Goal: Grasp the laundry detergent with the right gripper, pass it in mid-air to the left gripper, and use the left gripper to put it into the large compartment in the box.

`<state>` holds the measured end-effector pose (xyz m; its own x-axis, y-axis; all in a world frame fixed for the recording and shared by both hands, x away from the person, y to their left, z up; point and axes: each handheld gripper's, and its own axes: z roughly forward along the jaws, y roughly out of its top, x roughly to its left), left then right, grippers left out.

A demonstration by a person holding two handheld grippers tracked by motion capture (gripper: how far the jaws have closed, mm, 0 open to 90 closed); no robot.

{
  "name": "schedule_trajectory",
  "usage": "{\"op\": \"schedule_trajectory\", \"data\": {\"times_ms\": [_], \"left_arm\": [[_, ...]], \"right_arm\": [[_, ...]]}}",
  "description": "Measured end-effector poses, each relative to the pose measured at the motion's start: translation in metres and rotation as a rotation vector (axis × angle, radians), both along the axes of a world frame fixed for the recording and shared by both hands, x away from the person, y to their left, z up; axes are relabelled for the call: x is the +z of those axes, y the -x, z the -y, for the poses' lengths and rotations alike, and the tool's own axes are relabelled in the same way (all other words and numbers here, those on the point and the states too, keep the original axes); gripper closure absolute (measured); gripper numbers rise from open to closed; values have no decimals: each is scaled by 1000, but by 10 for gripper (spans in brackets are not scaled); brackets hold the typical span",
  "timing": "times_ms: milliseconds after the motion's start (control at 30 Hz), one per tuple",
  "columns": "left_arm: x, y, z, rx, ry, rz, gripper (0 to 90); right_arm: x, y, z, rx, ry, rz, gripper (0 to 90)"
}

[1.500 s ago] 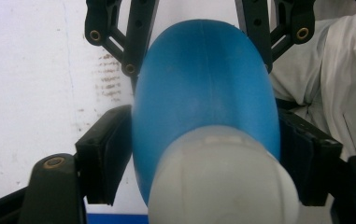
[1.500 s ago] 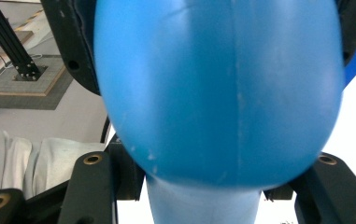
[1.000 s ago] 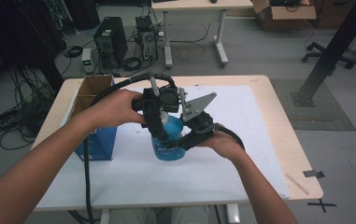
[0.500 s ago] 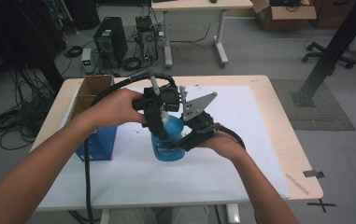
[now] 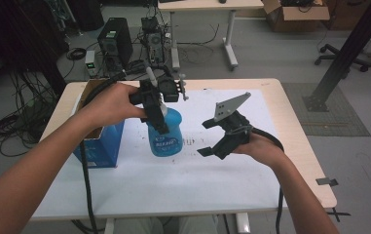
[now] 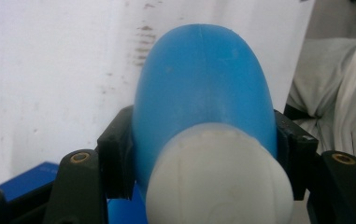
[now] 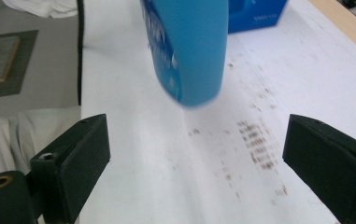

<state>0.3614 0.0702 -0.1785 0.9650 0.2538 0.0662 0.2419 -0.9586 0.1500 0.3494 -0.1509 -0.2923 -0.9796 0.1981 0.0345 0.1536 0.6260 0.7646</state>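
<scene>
Blue spray bottle [image 5: 166, 131] now hangs above the white table cover [image 5: 183, 185], clenched at its neck by the left gripper [image 5: 155, 109] alone, since the right gripper [image 5: 217, 141] has just spread its jaws and drawn aside empty, completing the handover.

blue box [image 5: 100, 146] on white table cover [image 5: 183, 185]; computer tower [image 5: 114, 44] beyond.

The bottle [image 5: 166, 132] is bright blue plastic with a white cap [image 6: 217, 179] and white print on its side. It hangs roughly upright, lifted clear of the white table sheet [image 5: 183, 180], just beside a blue box [image 5: 100, 148].
</scene>
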Motion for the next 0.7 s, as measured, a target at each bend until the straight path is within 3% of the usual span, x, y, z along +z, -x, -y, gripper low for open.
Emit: {"op": "schedule_trajectory", "data": {"times_ms": [300,467,700], "left_arm": [[25,-14,-12,146,-2,41,378],[37,-20,-18,205,-8,48,378],[56,-35,-28,334,-3,72,378]], "right_arm": [[9,2,33,-99,110,4,54],[12,4,49,-133,129,1,56],[19,8,69,-172,151,4,58]]}}
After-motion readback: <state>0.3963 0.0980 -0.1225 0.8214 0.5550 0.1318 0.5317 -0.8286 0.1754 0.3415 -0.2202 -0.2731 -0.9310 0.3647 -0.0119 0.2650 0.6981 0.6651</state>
